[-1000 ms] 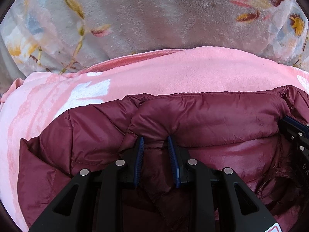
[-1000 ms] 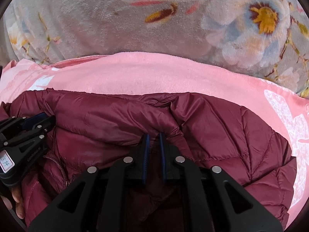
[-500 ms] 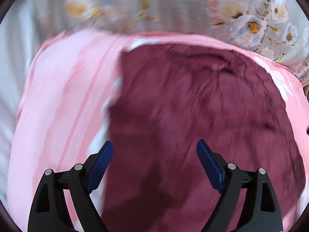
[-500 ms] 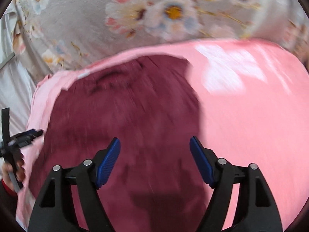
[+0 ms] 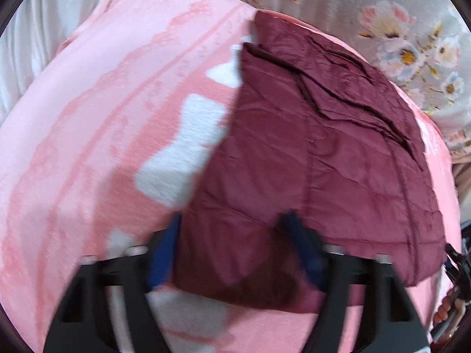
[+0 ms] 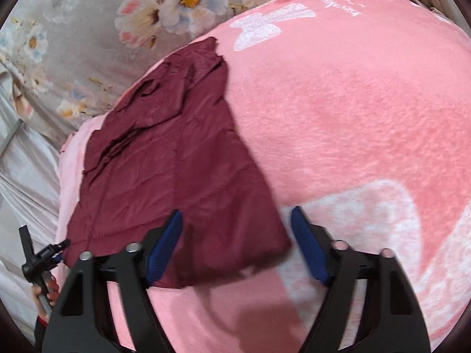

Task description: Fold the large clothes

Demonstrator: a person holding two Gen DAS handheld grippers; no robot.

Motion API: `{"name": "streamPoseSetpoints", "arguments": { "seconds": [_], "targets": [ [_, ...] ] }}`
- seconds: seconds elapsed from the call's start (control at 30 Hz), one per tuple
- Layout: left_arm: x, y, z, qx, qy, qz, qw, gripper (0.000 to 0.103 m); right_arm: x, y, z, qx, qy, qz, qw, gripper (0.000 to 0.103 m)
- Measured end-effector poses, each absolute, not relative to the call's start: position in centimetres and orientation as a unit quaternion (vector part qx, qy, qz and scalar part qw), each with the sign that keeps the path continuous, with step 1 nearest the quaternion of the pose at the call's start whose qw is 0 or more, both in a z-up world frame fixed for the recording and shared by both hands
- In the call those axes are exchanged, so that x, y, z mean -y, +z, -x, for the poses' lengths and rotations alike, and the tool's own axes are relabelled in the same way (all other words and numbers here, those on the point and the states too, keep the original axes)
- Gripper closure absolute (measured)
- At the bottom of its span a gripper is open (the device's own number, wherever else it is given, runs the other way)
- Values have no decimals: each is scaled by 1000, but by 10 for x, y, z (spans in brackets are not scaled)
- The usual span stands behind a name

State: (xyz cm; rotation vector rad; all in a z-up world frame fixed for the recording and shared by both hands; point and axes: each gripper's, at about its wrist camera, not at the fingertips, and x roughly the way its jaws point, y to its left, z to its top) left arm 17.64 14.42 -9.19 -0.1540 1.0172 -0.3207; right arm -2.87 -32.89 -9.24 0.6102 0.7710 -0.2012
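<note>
**Folded jacket lay flat, both grippers let go**

The dark red puffer jacket (image 5: 321, 158) lay folded and flat on a pink blanket (image 5: 117, 123) with white shapes on it. In the left wrist view it filled the middle and right of the frame. In the right wrist view the jacket (image 6: 176, 170) sat in the middle and left of the frame, with the pink blanket (image 6: 353, 123) wide on the right.

The left gripper (image 5: 234, 251) was at the bottom of its frame, blurry, just over the near edge of the jacket. Its jaws had just been closing, but the blue pads did not press on the cloth, so it was released.

The right gripper (image 6: 235, 245) was at the bottom of its frame, over the near corner of the jacket. Its jaws had also just been closing, with a gap between the pads, and it held nothing.

A grey flowered sheet (image 6: 88, 29) showed past the blanket at the top of the frame
</note>
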Motion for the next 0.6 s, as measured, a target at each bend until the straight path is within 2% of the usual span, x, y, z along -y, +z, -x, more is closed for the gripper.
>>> {"name": "streamPoseSetpoints", "arguments": {
  "seconds": [0.03, 0.07, 0.1, 0.27, 0.6],
  "targets": [
    [-140, -89, -176, -483, -156, 70, 859, 80, 323, -91, 27, -371, -95, -289, 877, 80],
    [-139, -84, -172, -480, -155, 65, 861, 95, 320, -87, 28, -365, -92, -289, 880, 91],
    [-139, -80, -168, -475, -156, 63, 864, 97, 316, -81, 32, -355, -88, -289, 885, 96],
    [-161, -44, -130, -443, -196, 92, 870, 101, 300, -42, 80, -303, -68, -275, 910, 99],
    [-252, 61, 16, -342, -267, 180, 883, 101, 247, 70, 235, -160, -41, -193, 967, 99]
  ]
}}
